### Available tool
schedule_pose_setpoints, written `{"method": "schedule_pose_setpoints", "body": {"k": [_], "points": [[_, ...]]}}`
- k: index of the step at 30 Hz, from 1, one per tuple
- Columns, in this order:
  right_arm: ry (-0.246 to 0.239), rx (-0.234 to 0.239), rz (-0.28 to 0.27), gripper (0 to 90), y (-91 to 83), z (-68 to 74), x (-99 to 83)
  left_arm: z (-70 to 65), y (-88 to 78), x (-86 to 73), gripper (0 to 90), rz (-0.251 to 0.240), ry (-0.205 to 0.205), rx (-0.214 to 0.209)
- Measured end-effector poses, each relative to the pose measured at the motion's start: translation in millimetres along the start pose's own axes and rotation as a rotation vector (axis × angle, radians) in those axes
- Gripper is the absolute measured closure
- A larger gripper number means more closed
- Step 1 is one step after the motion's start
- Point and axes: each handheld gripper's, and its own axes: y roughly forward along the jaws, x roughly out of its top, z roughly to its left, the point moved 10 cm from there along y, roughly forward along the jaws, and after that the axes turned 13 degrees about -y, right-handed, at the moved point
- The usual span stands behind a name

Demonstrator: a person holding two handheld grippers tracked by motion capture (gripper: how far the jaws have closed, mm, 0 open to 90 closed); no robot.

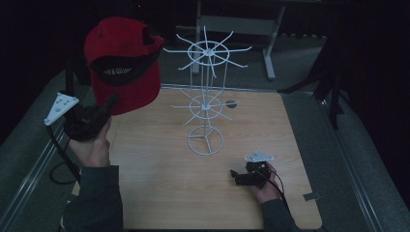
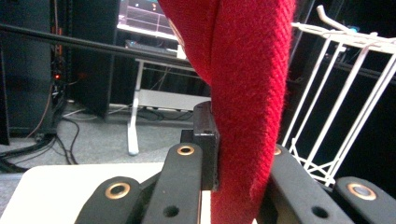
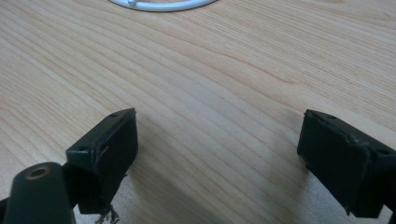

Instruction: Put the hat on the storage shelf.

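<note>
Two tongs show: left tongs point(image 1: 104, 112), at the left of the frame, clamp one red cap's point(image 1: 126, 63) edge, holding it up at upper left. One white wire rack point(image 1: 207, 96) stands mid-table point(image 1: 159, 183). Right tongs point(image 1: 238, 176), lower right, gape apart.

The lettering on the red cap point(image 1: 123, 63) is too small to read – and the white wire rack point(image 3: 161, 4) gets cut off at the top edge, just its base ring showing.
</note>
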Motion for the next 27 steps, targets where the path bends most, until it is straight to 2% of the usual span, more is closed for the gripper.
{"method": "schedule_pose_setpoints", "body": {"k": [5,12,22,27], "points": [[0.0,0.0,0.0,12.1,0.0,0.0,0.0,-4.0,-2.8,0.6,85.5,-0.009,-0.003,-0.021],[0.0,0.0,0.0,12.1,0.0,0.0,0.0,-7.9,-6.0,4.3,85.5,-0.034,-0.035,-0.057],[0.0,0.0,0.0,12.1,0.0,0.0,0.0,-15.0,-8.5,2.1,85.5,-0.032,-0.019,-0.11],[0.0,0.0,0.0,12.1,0.0,0.0,0.0,-16.5,-9.1,-1.4,85.5,-0.024,-0.002,-0.121]]}}
